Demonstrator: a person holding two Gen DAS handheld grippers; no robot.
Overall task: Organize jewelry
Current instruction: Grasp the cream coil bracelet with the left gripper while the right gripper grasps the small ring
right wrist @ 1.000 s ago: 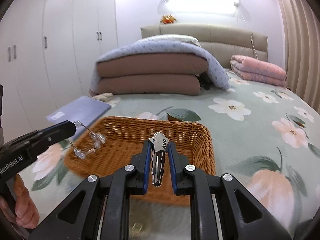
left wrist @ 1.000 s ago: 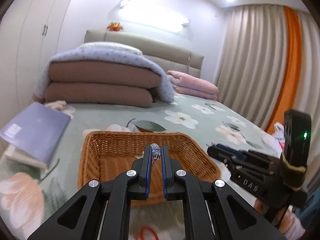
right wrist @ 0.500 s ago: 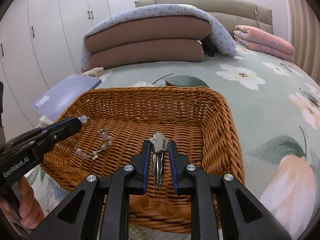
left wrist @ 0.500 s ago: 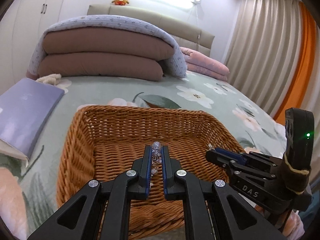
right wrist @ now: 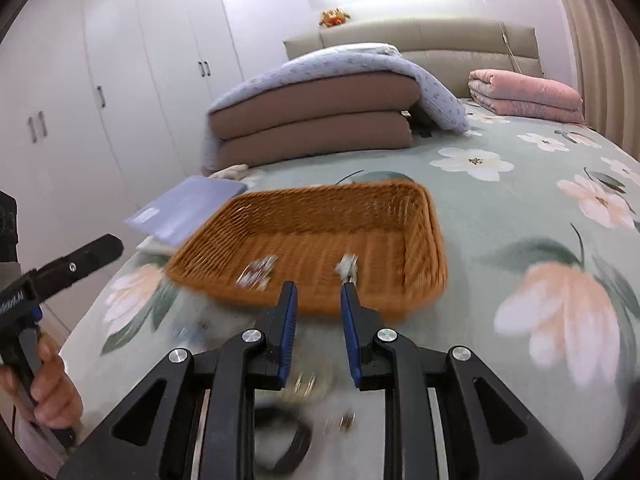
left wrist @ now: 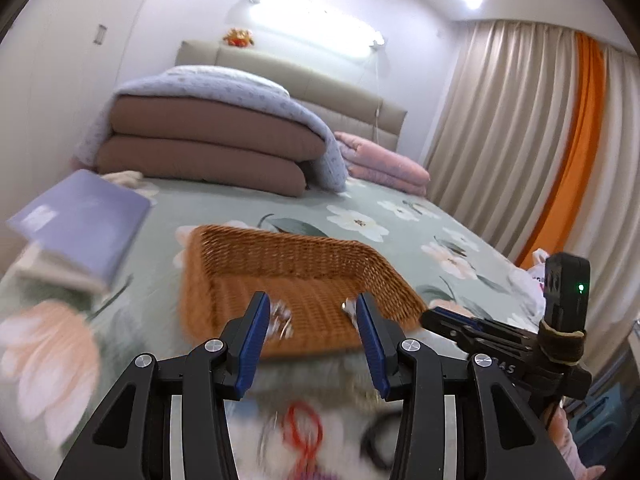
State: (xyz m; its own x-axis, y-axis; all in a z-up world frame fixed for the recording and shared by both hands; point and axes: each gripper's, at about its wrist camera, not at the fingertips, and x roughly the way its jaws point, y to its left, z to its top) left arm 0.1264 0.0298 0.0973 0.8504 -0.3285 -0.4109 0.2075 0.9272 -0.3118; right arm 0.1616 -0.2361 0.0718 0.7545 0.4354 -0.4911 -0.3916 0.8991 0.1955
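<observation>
A brown wicker basket (left wrist: 224, 272) (right wrist: 424, 240) sits on the floral bedspread. A clear bead bracelet (left wrist: 282, 318) (right wrist: 256, 272) and a silver hair clip (left wrist: 347, 308) (right wrist: 347, 266) lie in it, both blurred. My left gripper (left wrist: 308, 320) is open and empty, just in front of the basket's near rim. My right gripper (right wrist: 318, 300) is open and empty, also at the near rim. More jewelry lies on a white patch under the grippers: a red loop (left wrist: 302, 436), a black ring (right wrist: 280, 448) and small metal pieces (right wrist: 304, 384).
A purple book (left wrist: 80, 224) (right wrist: 188, 208) lies left of the basket. Folded brown and blue quilts (left wrist: 208, 148) and a pink quilt (right wrist: 524, 96) are stacked at the headboard. White wardrobes (right wrist: 100, 92) stand left, curtains (left wrist: 520, 140) right.
Both grippers have opened and dropped the bracelet and the hair clip into the basket. Both have pulled back and up from the basket, and the views are motion-blurred.
</observation>
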